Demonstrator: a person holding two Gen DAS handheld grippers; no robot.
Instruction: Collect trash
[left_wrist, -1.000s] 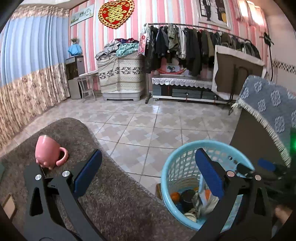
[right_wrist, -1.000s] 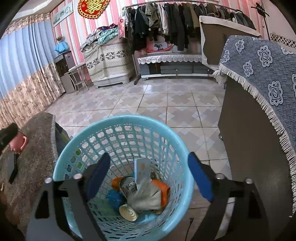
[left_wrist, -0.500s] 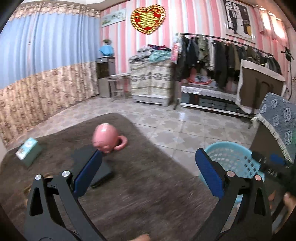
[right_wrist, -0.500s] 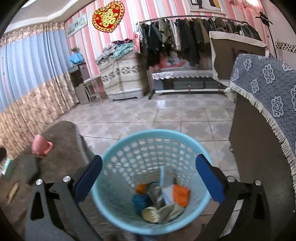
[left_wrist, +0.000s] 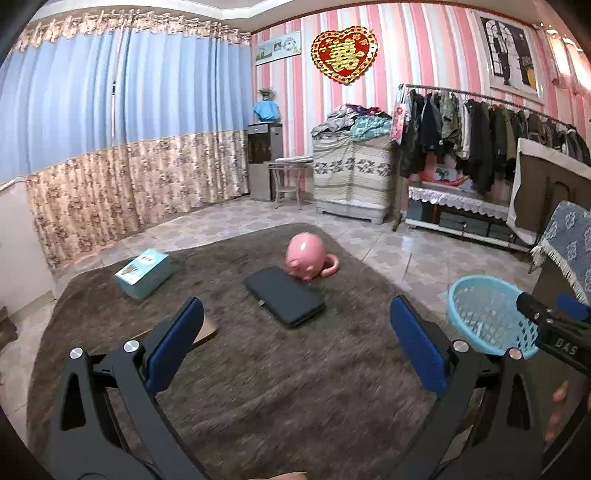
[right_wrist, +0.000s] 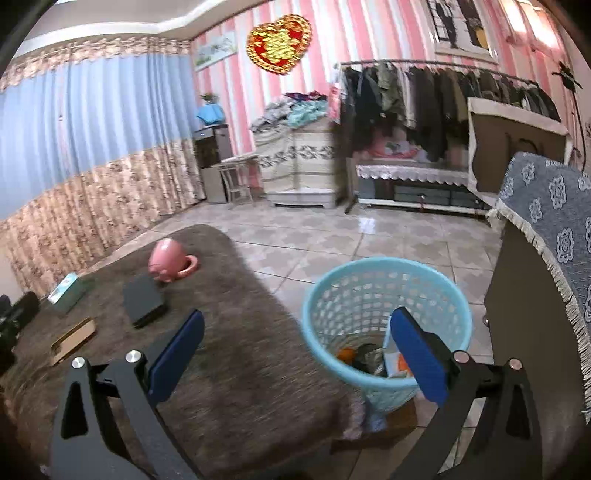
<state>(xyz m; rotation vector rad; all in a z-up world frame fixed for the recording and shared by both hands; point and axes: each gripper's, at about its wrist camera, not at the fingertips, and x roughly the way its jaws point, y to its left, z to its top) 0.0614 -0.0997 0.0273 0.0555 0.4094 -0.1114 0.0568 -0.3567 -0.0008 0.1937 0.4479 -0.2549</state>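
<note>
Landmark taken: the blue basket (right_wrist: 386, 328), standing on the tiled floor just off the right edge of the brown cloth (left_wrist: 258, 369).

Farthest left of the basket, a teal box (left_wrist: 144, 272) is being seen lying flat. Nearer, a flat cardboard piece (right_wrist: 73, 340) is lying with its long axis running diagonally away to the right; it is being judged the likeliest remaining trash. Next come the black case (left_wrist: 285, 300) and the pink mug (left_wrist: 307, 258), probably not trash.

The left gripper (left_wrist: 295, 354) is being held spread, with nothing between its jaws, and is being judged the nearer tool: the cardboard is showing just beyond its left finger. The right gripper (right_wrist: 295, 354) is likewise being held spread and empty, beside the basket, where collected trash (right_wrist: 373, 360) is lying.
</note>
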